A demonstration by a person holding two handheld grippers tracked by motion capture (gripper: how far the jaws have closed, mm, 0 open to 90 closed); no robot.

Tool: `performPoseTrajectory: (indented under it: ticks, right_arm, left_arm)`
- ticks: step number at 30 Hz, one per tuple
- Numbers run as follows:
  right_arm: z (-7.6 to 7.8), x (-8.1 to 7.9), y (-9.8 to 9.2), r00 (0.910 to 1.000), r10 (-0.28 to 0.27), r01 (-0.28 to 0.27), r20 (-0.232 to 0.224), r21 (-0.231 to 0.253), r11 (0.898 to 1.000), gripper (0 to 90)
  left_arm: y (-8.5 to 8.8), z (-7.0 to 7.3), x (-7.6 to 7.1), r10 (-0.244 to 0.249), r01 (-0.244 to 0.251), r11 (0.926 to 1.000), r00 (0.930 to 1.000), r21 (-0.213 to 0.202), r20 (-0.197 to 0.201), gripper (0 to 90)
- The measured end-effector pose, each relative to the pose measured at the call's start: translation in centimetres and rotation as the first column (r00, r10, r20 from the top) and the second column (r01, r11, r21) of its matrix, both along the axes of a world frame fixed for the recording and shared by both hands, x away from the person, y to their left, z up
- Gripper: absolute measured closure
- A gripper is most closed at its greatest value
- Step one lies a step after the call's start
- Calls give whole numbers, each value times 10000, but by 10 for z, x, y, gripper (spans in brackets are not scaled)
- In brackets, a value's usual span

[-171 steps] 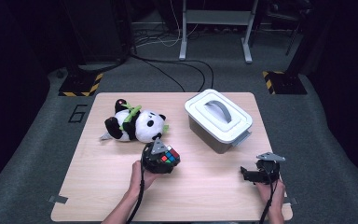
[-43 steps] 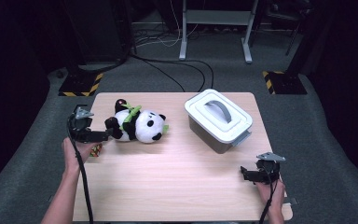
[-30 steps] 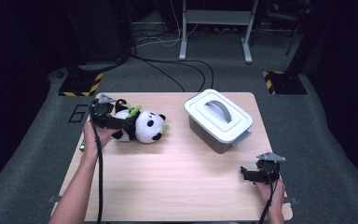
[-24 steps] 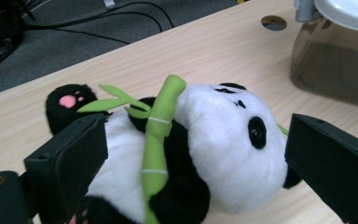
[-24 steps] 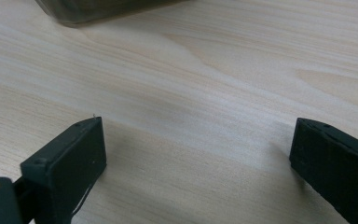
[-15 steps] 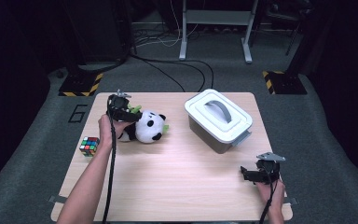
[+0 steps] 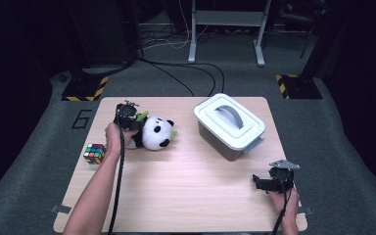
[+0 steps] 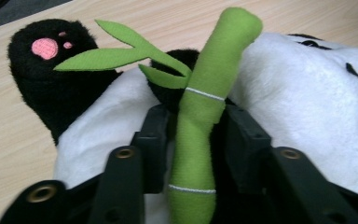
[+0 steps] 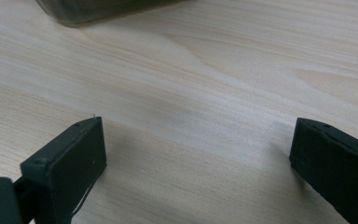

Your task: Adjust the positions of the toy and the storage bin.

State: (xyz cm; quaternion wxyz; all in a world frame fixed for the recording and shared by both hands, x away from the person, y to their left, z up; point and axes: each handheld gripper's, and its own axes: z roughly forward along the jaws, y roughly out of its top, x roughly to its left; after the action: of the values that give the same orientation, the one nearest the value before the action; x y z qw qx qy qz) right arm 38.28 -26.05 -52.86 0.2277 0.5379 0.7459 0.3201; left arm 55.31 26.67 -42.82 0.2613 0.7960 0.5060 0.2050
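High view: the left claw (image 7: pixel 127 115) sits on a plush panda (image 7: pixel 152 133) at the table's (image 7: pixel 186 196) far left. Left gripper view: its jaws, just closing, pinch the panda's green bamboo stalk (image 8: pixel 200 116). Right gripper view: the right claw (image 9: pixel 198 154) gapes empty over bare wood.

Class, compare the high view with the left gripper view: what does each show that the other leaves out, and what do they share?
High view alone: the cube, the lidded box, the right gripper and a forearm. Left gripper view alone: the green bamboo stalk between the left gripper jaws, which have just been closing on it. Both: the panda on the table.
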Motion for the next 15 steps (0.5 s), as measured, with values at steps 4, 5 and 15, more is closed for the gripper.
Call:
performPoseTrajectory:
  ticks: [4, 5, 15]
  right_arm:
    - [0, 0, 0, 10000, -1, 1, 4, 0, 10000, 29]
    - [0, 0, 0, 10000, -2, 2, 5, 1, 10000, 30]
    - [0, 0, 0, 10000, -14, 14, 7, 1, 10000, 31]
  left_arm:
    - [2, -3, -5, -110, 111, 9999, 9994, -35, 332, 751]
    - [3, -3, -6, -145, 147, 9999, 9988, -40, 459, 754]
    - [10, 3, -22, -659, 722, 9961, 9912, -506, 1152, 768]
